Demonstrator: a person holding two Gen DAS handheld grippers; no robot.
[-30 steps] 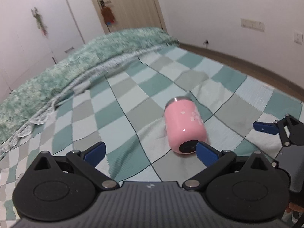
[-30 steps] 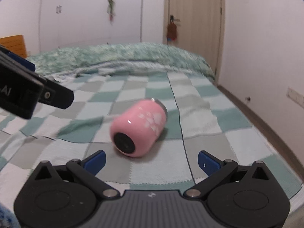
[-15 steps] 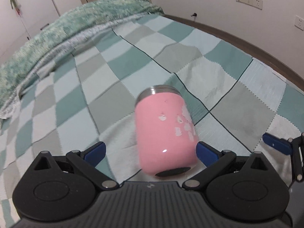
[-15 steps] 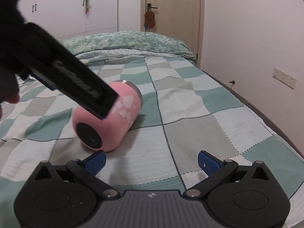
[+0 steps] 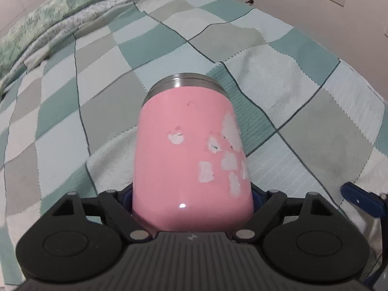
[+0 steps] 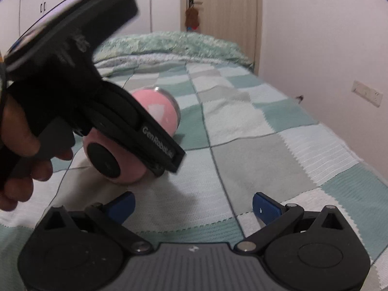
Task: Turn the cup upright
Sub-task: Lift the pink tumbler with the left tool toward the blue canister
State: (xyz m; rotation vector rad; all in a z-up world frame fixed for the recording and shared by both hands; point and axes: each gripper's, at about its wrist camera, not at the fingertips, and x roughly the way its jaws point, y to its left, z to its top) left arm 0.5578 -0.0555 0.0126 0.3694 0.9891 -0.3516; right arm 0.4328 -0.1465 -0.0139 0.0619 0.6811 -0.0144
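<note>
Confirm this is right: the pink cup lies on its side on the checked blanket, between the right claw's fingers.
Wrong claw. The pink cup lies on its side on the checked blanket between the left claw fingers, per the left wrist view; the right claw is open, empty.

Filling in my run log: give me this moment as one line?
cup: on its side on bed | left gripper: closed around cup near base | right gripper: open, empty, apart | stage: not yet upright

A bed [image 6: 266,145] filled the room, covered by a checked blanket [image 5: 218,48] in teal, grey and white. A green quilt [image 6: 174,43] lay bunched at its far end. Behind stood a wooden door [image 6: 220,12], white cupboards [image 6: 31,4] and pale walls [image 6: 315,36] with sockets [image 6: 367,93].
</note>
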